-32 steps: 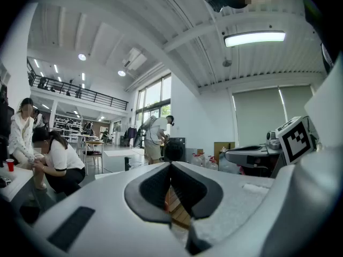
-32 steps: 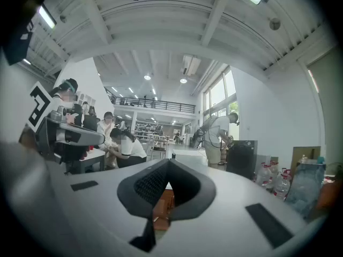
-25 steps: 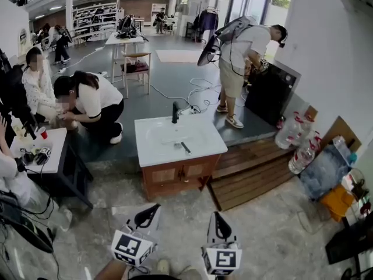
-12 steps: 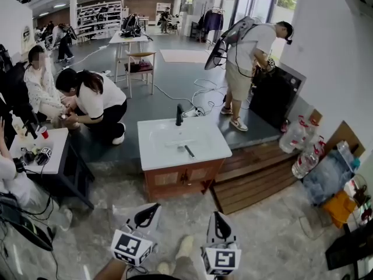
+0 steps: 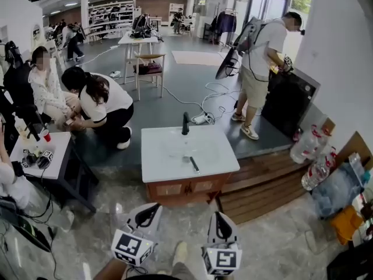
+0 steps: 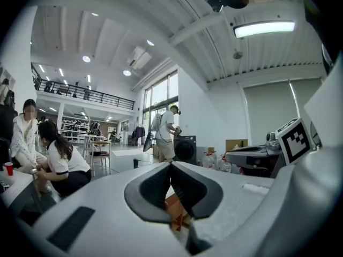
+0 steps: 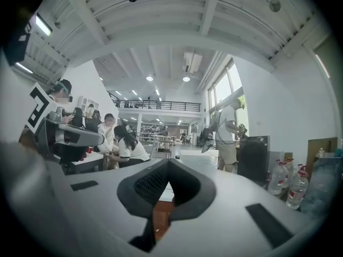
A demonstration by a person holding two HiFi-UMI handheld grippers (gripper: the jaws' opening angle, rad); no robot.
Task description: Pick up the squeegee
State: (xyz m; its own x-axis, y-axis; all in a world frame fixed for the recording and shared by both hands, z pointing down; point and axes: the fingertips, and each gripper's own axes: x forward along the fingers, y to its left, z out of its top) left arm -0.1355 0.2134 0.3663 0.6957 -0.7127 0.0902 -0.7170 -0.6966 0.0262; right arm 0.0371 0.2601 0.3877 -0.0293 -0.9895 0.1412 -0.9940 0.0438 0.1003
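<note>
A white-topped bench with a shallow basin and a black tap stands on the stone floor, well apart from both grippers. The left gripper and right gripper sit low in the head view, side by side. Each has its jaws pressed together with nothing between them. The squeegee, a thin dark bar, lies on the bench, in or beside the basin; I cannot tell which. By my judgement nothing is done yet: the approach, opening a gripper and the grasp all remain.
</note>
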